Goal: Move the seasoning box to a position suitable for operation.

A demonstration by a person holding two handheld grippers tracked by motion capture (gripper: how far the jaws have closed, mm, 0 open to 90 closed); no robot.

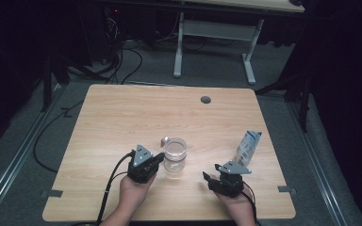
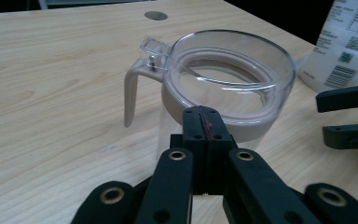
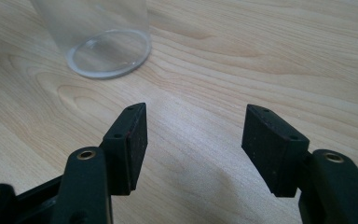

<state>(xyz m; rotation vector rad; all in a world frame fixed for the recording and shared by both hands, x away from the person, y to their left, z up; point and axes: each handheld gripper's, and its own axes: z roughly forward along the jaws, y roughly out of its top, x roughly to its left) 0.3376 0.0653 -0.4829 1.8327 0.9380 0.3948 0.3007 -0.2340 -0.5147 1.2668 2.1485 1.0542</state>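
I see a clear jug point(image 1: 175, 154) standing upright near the middle of the wooden table point(image 1: 122, 113), a bit toward the near edge. It has a pale handle point(image 2: 130, 95) and a clear lid point(image 2: 228, 74) with a little flip tab at the far left of its rim. In the high view the handle side points to the far left.

My left gripper point(image 1: 156, 159) sits just to the left of the jug, very close to it. In the left gripper view its two black jaws are pressed flat together with nothing between them — the tips are right by the pale rim of the jug, and I cannot tell if they touch it.

My right gripper point(image 1: 210, 178) is to the right of the jug and nearer to me, not touching it. Its jaws stand wide apart and hold nothing — in the right gripper view I see bare wood between them, and the round bottom of the jug point(image 3: 108, 51) farther off.

A milk carton point(image 1: 249, 147) stands upright on the right side of the table, just beyond the right gripper.
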